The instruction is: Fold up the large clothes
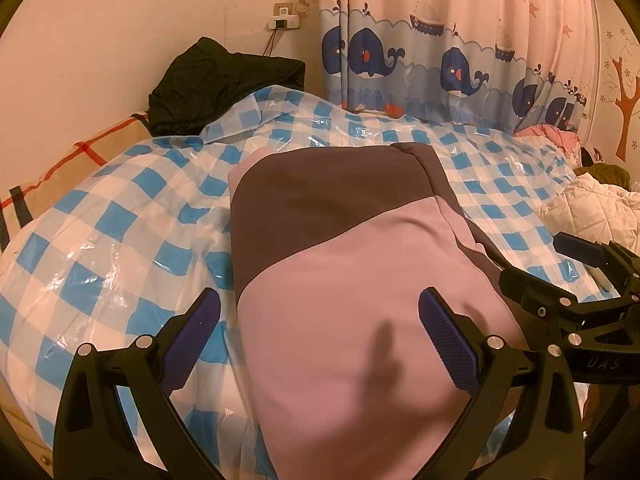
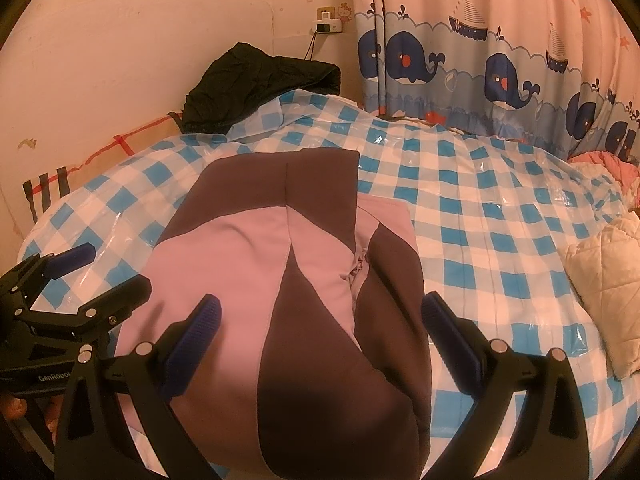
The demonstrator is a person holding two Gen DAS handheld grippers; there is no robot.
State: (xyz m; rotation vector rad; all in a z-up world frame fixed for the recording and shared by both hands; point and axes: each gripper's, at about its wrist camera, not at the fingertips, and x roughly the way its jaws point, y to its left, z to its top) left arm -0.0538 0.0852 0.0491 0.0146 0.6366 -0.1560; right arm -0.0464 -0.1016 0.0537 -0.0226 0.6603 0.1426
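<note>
A pink and dark brown garment [image 1: 340, 240] [image 2: 280, 260] lies folded into a long narrow bundle on the blue-and-white checked plastic sheet [image 1: 120, 220] [image 2: 480, 220], with a zip showing in the right wrist view. Over its near end, my left gripper [image 1: 320, 332] is open, nothing held between its blue pads. My right gripper [image 2: 320, 320] is open too, spanning the near end of the bundle. Each gripper shows in the other's view: the right gripper [image 1: 548, 264] at the garment's right edge, the left gripper [image 2: 96, 274] at its left edge.
A black garment [image 1: 224, 80] [image 2: 260, 84] is heaped at the back left against the wall. A white quilted blanket [image 1: 592, 208] [image 2: 600, 272] and pink clothes [image 1: 552, 134] lie at the right. A whale-print curtain [image 1: 440, 60] hangs behind the bed.
</note>
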